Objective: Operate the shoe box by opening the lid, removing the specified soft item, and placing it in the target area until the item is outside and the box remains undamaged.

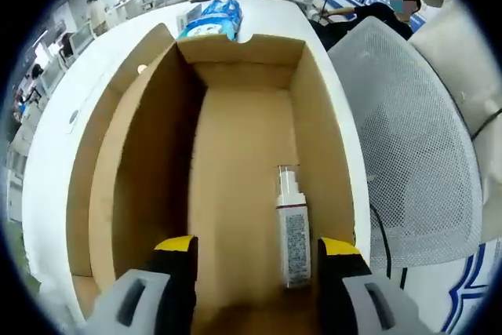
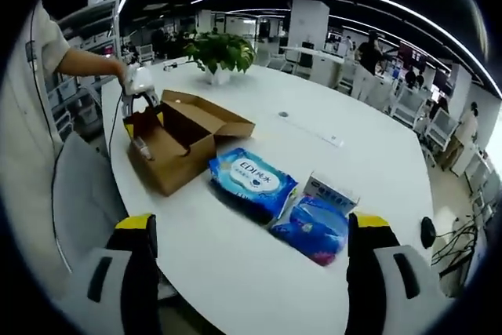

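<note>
While the lid already stands open, the left tongs (image 1: pixel 255 268) hang over the near end of the shoe box (image 1: pixel 235 60), jaws spread wide and gripping nothing. Low in the left gripper view, a slim spray bottle (image 1: pixel 292 229) lies on the box floor against the right wall, just beside the right jaw. It looks hard, so it is probably not the soft item the task names; I see no soft thing inside the box from here. A blue pack (image 1: pixel 213 20) rests on the white desk (image 1: pixel 59 154) past the far end of the box, at the upper middle of the frame.

From the right gripper view the box sits at centre left with a person's hand (image 2: pixel 135 78) bringing the left gripper down over it. Two soft packs lie outside it: a light blue tissue pack (image 2: pixel 252 178) at centre and a darker blue pouch (image 2: pixel 318 229) lower right, beside a small carton (image 2: pixel 329 192). The right tongs (image 2: pixel 251 253) are wide and empty, well apart from the box.

To do this step well, I would first confirm whether anything soft remains inside, since the far corners are shadowed. If reaching in, lower the jaws straight between the walls, avoid the cardboard and the bottle, and keep the right tongs ready to steady the box.
</note>
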A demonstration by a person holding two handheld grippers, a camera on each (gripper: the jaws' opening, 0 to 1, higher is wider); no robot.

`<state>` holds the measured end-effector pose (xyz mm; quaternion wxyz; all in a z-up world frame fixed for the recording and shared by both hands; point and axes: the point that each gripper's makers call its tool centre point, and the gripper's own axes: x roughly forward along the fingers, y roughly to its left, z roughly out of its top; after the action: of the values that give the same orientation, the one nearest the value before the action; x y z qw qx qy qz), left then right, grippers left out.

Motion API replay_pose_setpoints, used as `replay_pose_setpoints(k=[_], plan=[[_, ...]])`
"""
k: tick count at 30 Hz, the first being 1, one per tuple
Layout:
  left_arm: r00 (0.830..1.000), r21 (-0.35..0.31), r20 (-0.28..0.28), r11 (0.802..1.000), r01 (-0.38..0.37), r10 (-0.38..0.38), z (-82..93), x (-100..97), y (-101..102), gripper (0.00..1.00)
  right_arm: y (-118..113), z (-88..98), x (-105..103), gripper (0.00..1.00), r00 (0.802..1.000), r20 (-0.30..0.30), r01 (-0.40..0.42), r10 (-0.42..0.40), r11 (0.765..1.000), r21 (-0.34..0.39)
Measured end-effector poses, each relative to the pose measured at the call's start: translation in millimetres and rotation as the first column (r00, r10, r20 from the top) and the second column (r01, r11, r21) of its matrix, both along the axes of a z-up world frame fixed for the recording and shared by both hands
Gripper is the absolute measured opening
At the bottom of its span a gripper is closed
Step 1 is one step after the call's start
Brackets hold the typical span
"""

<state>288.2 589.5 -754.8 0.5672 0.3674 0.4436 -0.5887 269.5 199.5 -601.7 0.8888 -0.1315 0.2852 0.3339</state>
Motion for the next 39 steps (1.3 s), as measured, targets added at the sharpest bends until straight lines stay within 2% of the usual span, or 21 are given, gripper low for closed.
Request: replay_pose_setpoints(k=[6, 11, 18, 27, 39], plan=[[1.000, -0.007, -0.023, 1.000, 0.011, -0.012, -9.1, -4.7, -5, 0.54, 4, 3.4, -14, 0.96, 1.000, 0.005, 0.023, -0.023, 0.999, 0.027], [0.999, -0.030, -0.033, 0.999, 0.016, -0.017, -13.5, -11.3, -12, 0.43, 7, 0.9, -22, 0.96, 0.999, 0.000, 0.044, -0.044, 0.998, 0.044], [0.999, -0.047, -0.003, 0.997, 0.054, -0.054, -17.3, -16.6, -16, 0.35, 11, -9.4, -25, 0.96, 0.998, -0.015, 0.058, -0.058, 0.997, 0.059], [0.997, -0.041, 0.025, 0.997, 0.068, -0.067, -23.8, -19.0, -17, 0.25, 18, -10.0, -24, 0.96, 0.998, -0.010, 0.057, -0.056, 0.995, 0.084], [0.997, -0.041, 0.072, 0.999, 0.022, -0.019, -26.5, -11.8, -21, 0.19, 34, -8.1, -20, 0.96, 0.998, 0.001, 0.056, -0.057, 0.991, 0.124]])
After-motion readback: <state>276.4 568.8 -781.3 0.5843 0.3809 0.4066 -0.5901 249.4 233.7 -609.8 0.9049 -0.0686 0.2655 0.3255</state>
